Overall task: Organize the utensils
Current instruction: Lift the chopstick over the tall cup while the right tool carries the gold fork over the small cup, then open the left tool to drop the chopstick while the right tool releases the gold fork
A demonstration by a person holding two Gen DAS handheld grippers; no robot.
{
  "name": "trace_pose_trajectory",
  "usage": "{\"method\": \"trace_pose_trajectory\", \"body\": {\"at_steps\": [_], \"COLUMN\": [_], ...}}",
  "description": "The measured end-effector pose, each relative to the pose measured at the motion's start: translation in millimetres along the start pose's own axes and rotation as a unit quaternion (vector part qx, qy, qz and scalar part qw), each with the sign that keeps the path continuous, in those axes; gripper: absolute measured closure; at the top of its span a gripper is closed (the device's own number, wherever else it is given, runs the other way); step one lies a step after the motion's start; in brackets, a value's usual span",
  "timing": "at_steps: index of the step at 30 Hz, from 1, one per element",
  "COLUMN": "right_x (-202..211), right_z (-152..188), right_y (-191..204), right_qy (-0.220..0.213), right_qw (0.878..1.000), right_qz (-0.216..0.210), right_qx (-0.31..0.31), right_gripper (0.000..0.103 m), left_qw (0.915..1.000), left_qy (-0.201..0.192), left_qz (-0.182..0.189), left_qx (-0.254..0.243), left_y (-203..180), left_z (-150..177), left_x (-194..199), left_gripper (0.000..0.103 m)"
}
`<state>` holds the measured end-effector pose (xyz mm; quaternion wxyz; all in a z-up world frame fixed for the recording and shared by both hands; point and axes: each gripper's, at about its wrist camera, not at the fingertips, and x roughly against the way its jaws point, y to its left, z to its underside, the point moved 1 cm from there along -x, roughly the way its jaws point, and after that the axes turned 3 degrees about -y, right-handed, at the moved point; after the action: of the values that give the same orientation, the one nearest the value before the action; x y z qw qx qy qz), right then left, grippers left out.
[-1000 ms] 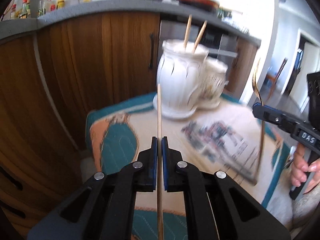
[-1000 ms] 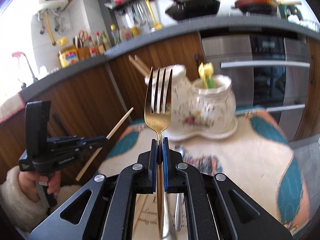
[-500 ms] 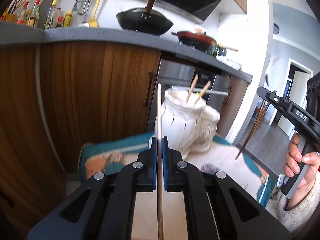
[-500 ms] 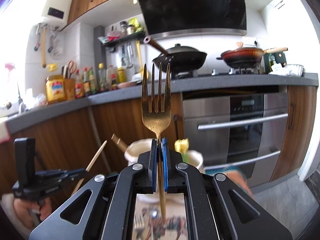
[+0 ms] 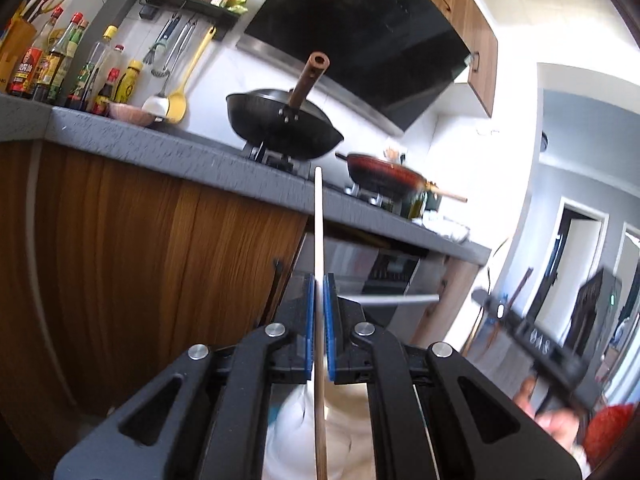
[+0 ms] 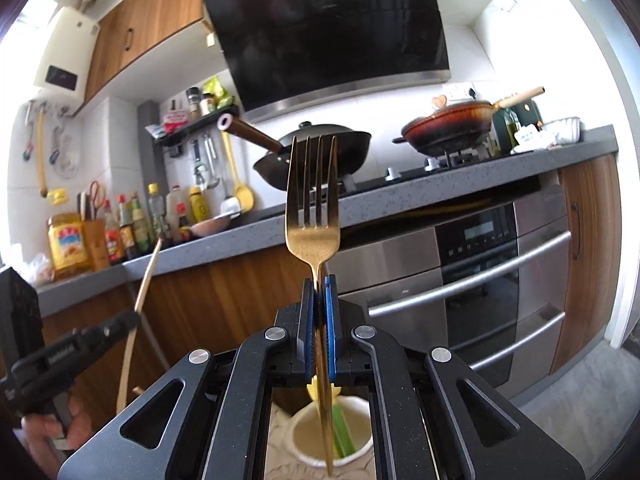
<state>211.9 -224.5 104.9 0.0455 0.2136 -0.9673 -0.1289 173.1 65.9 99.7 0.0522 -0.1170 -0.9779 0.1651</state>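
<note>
Gold fork (image 6: 313, 236) clamped upright in the right tongs (image 6: 319, 304), tines up, handle running down toward the mouth of a white ceramic holder (image 6: 320, 446) below, where a green stem shows inside. Pale wooden chopstick (image 5: 319, 240) clamped in the left tongs (image 5: 319, 304), standing near vertical, lower end passing in front of a white jar (image 5: 296, 436) underneath, blurred. Behind both, a grey countertop (image 6: 400, 204) with a black wok (image 5: 284, 124) and a red pan (image 6: 448, 124) on the hob. Steel oven (image 6: 472, 276) set under it.
</note>
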Motion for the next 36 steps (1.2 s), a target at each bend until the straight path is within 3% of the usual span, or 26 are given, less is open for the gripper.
{"method": "trace_pose_trajectory", "body": {"at_steps": [11, 21, 33, 36], "right_x": [-6, -34, -47, -50], "right_z": [-14, 13, 35, 39], "right_y": [-4, -4, -13, -13], "right_qy": [-0.030, 0.038, 0.096, 0.105], "right_qw": [0.999, 0.999, 0.995, 0.994], "right_qz": [-0.022, -0.013, -0.021, -0.021], "right_qx": [-0.001, 0.011, -0.006, -0.004], "right_gripper": [0.097, 0.097, 0.097, 0.097], "left_qw": [0.9997, 0.9984, 0.9975, 0.9975], "left_qy": [0.017, 0.049, 0.064, 0.064], "left_qz": [0.014, 0.028, 0.031, 0.027], "left_qx": [-0.011, -0.003, 0.007, 0.006], "left_y": [-15, -8, 1, 2], "left_z": [0, 26, 29, 28], "left_x": [-66, -72, -54, -51], "left_gripper": [0.099, 0.099, 0.099, 0.095]}}
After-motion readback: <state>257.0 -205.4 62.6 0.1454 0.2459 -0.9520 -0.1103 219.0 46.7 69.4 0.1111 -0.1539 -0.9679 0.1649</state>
